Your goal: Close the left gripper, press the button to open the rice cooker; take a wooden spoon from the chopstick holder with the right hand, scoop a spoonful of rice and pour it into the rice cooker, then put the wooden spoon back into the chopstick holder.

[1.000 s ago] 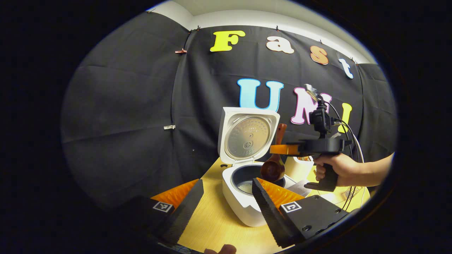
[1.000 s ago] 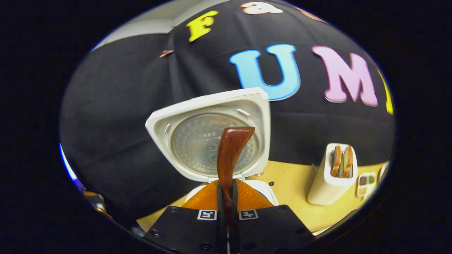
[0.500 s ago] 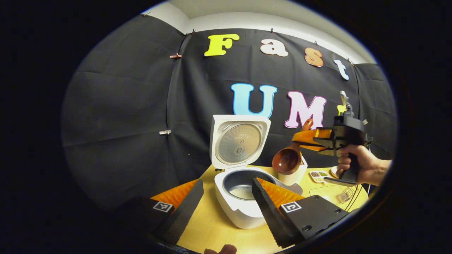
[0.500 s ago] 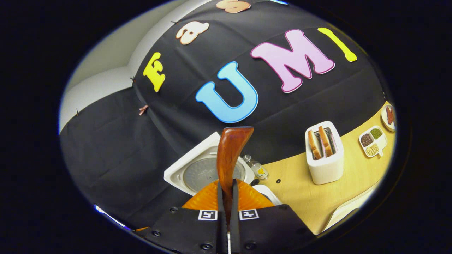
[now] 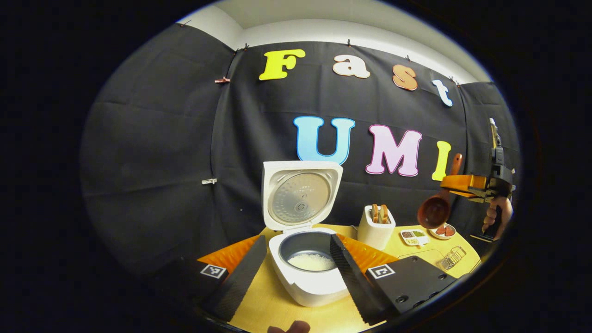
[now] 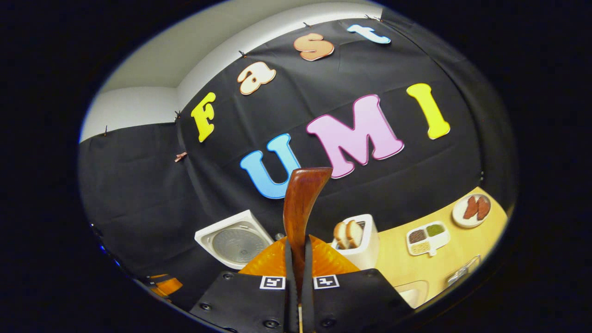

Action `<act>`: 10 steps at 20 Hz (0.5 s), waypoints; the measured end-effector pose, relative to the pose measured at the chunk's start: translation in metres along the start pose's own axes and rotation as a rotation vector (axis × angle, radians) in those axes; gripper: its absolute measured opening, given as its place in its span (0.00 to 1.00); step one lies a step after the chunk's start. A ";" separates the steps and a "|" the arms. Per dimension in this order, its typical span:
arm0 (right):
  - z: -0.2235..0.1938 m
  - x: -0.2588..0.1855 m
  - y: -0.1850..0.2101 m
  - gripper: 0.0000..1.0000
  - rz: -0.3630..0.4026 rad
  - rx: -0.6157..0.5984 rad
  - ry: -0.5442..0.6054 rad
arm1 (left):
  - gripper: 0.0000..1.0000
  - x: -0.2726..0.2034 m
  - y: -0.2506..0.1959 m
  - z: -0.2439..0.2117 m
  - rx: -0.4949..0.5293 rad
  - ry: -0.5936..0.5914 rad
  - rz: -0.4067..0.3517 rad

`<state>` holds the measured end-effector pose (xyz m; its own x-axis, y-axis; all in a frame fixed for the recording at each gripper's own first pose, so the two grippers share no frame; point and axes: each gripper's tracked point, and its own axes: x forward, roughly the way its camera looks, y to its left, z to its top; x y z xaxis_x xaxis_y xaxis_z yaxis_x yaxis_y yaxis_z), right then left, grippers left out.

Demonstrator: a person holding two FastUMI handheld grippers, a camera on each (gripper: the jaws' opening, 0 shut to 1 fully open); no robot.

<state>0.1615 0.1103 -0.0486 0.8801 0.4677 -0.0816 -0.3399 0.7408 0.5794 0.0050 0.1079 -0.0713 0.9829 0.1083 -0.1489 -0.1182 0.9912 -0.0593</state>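
Spoon [image 5: 434,210], wooden: rigid, light, smooth; grip mid-handle. R gripper [image 6: 296,277] clamped on handle. L gripper [image 5: 296,273] fingers apart, empty. Cooker [image 5: 307,273] lid up.

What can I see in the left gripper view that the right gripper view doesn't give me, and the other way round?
Left gripper view: the rice cooker with rice in its pot, the wooden spoon bowl in the air, and a hand holding the right gripper. Right gripper view: up close, its fingers clamped on the spoon's handle. Both: the raised lid, the white holder, the divided dish.
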 end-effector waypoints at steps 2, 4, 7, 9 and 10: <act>0.005 -0.017 -0.041 0.07 -0.062 -0.076 -0.003 | 0.95 0.002 -0.012 0.003 0.003 -0.003 -0.009; 0.004 -0.035 -0.079 0.07 -0.117 -0.108 0.009 | 0.95 0.004 -0.026 0.005 0.007 -0.005 -0.020; 0.007 -0.062 -0.135 0.07 -0.208 -0.111 0.024 | 0.95 0.010 -0.046 0.006 0.026 -0.003 -0.027; 0.009 -0.080 -0.175 0.07 -0.270 -0.122 0.030 | 0.95 0.011 -0.060 0.010 0.037 -0.007 -0.037; 0.009 -0.084 -0.194 0.07 -0.299 -0.132 0.036 | 0.95 0.012 -0.066 0.011 0.041 -0.006 -0.040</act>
<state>0.1563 -0.0774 -0.1467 0.9360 0.2353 -0.2617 -0.1106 0.9027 0.4159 0.0264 0.0451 -0.0581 0.9876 0.0689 -0.1410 -0.0730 0.9970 -0.0242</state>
